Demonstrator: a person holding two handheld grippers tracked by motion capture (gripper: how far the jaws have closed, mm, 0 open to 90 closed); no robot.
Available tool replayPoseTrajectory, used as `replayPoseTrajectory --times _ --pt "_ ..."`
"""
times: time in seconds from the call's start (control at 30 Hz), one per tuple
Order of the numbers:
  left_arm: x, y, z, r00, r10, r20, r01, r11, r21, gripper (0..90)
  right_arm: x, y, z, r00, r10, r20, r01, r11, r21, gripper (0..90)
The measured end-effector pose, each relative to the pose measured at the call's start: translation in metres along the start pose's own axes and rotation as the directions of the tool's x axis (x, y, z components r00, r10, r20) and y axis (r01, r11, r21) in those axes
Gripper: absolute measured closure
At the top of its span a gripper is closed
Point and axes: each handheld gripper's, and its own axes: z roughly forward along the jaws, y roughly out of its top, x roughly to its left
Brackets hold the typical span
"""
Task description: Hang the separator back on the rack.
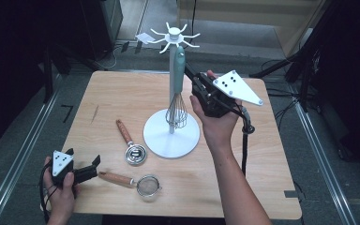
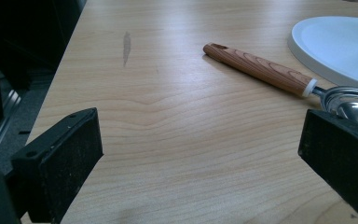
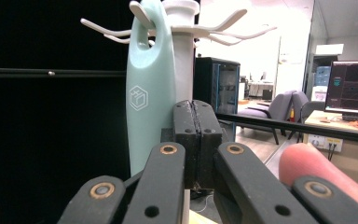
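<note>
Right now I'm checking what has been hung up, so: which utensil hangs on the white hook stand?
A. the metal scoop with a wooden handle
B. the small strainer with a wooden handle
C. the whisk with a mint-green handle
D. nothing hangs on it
C: the whisk hangs by its handle's hole from a hook of the stand, while the strainer and the scoop lie on the table.

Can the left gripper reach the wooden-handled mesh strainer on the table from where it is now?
Probably yes. The left gripper rests at the table's near left corner with its jaws open, and the wooden-handled mesh strainer lies just beyond them, handle end towards it. Nothing lies between them on the wooden table.
</note>
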Motion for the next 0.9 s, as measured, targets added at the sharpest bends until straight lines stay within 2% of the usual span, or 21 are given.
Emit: replayPoseTrajectory --times 0.3,0.6,0.9 --pt "0.0 0.0 0.0 1.0 0.002 0.001 -0.002 1.0 0.001 0.0 0.009 0.008 -0.001 0.9998 -0.019 -0.001 0.019 1.0 -0.014 90.0" --pt "0.0 0.0 0.0 1.0 0.001 0.003 -0.001 1.0 0.002 0.0 0.019 0.015 -0.001 0.9997 -0.017 -0.017 0.017 1.0 -0.022 90.0" --pt "-0.001 0.0 0.0 1.0 0.002 0.003 -0.002 1.0 0.001 0.0 0.033 0.019 0.002 0.9982 -0.037 -0.046 0.036 0.999 -0.028 90.0"
